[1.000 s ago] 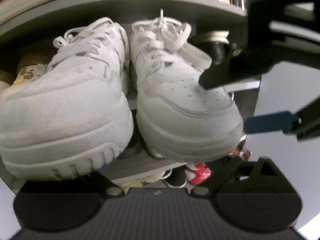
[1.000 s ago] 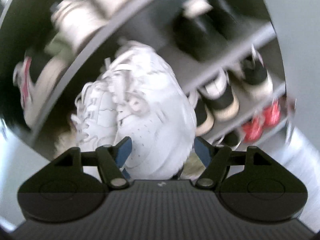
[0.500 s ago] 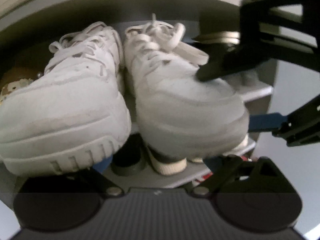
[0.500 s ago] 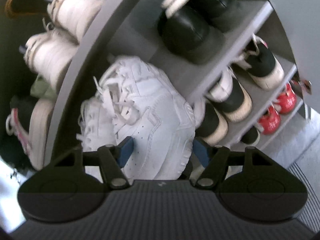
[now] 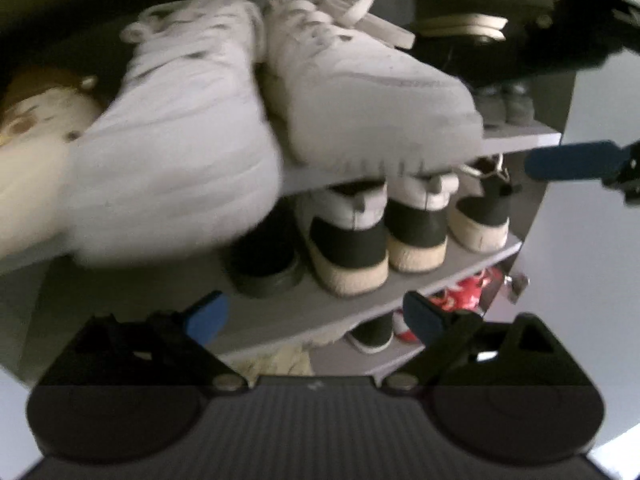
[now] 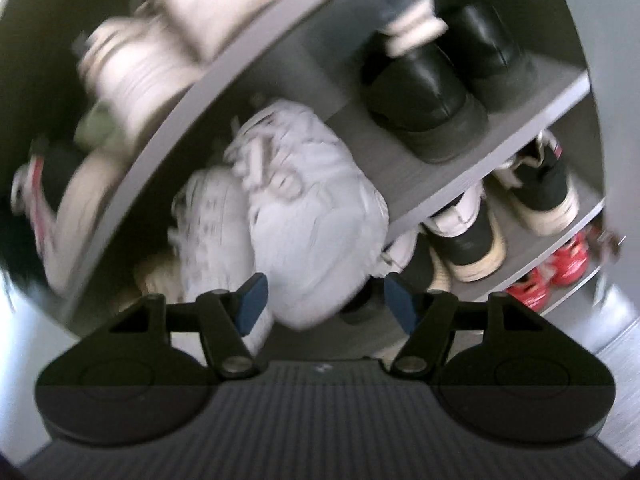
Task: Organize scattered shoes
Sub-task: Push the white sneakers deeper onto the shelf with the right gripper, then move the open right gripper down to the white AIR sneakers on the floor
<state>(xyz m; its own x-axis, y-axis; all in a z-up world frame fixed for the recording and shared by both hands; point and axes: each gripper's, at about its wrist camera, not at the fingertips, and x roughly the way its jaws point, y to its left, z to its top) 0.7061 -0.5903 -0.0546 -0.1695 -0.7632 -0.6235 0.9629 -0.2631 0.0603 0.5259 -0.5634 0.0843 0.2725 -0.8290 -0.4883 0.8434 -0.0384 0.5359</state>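
Note:
Two white sneakers stand side by side on a grey shelf (image 5: 516,142), toes pointing out over its edge: the left sneaker (image 5: 172,152) and the right sneaker (image 5: 368,92). My left gripper (image 5: 314,318) is open below and in front of them, with nothing between its blue pads. My right gripper (image 6: 326,304) is open too, and the toe of the right sneaker (image 6: 316,216) reaches just in between its tips. In the left wrist view one of its blue fingers (image 5: 572,164) hangs clear to the right of that toe. The left sneaker (image 6: 212,232) lies beside it.
Black shoes (image 6: 424,92) share the shelf on the right. Black-and-white high-tops (image 5: 348,240) fill the shelf below, with red shoes (image 5: 460,300) lower still. A beige plush slipper (image 5: 36,120) sits left of the sneakers. White shoes (image 6: 132,68) are on the shelf above. A grey wall (image 5: 592,280) bounds the right.
Both sneakers have gone from my grippers onto the shelf. My left gripper has let go and dropped back below them. The right gripper has pulled back from the right sneaker.

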